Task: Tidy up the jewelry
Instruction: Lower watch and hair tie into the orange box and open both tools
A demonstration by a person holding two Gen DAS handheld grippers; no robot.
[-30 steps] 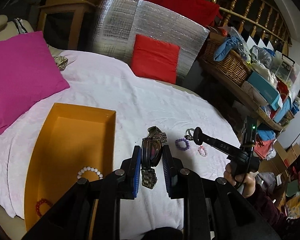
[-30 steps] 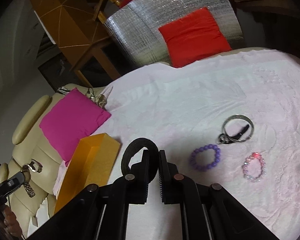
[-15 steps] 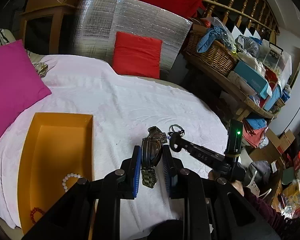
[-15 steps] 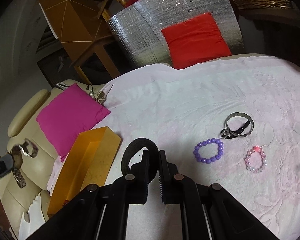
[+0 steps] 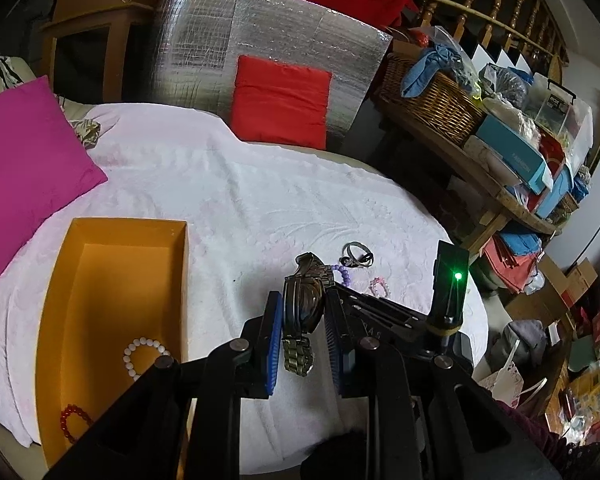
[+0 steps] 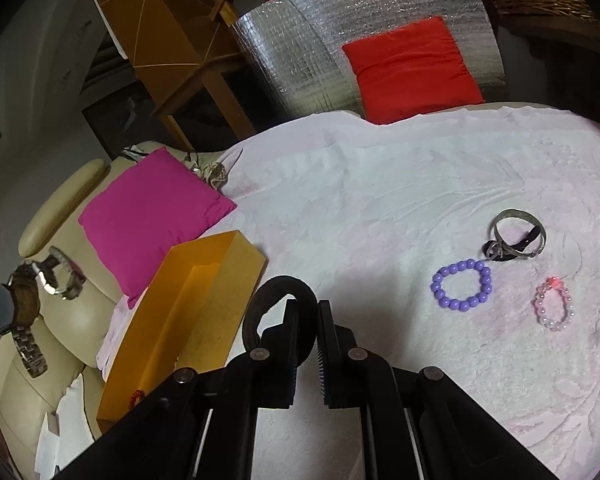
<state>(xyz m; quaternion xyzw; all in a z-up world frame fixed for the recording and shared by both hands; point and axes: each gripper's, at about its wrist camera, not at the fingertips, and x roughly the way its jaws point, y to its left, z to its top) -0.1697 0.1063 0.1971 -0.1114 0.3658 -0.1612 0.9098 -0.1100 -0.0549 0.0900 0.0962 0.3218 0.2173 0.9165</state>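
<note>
Both hand-held grippers swung toward the orange box (image 5: pixel 112 304) since a second ago: left hand-held gripper (image 5: pixel 302 320) clamps the watch (image 5: pixel 304 304), right hand-held gripper (image 6: pixel 306 332) pinches the black band (image 6: pixel 276 292) (beads already boxed), so next I carry both over the box and release.

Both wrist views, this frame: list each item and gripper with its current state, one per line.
left gripper: shut on metal watch
metal watch: held, band hanging down
right gripper: shut on black band
black band: held, looped upward
orange box: open, holding two bracelets
white bead bracelet: in box
red bead bracelet: in box
purple bead bracelet: on cloth
pink bead bracelet: on cloth
grey bangle: on cloth
</note>
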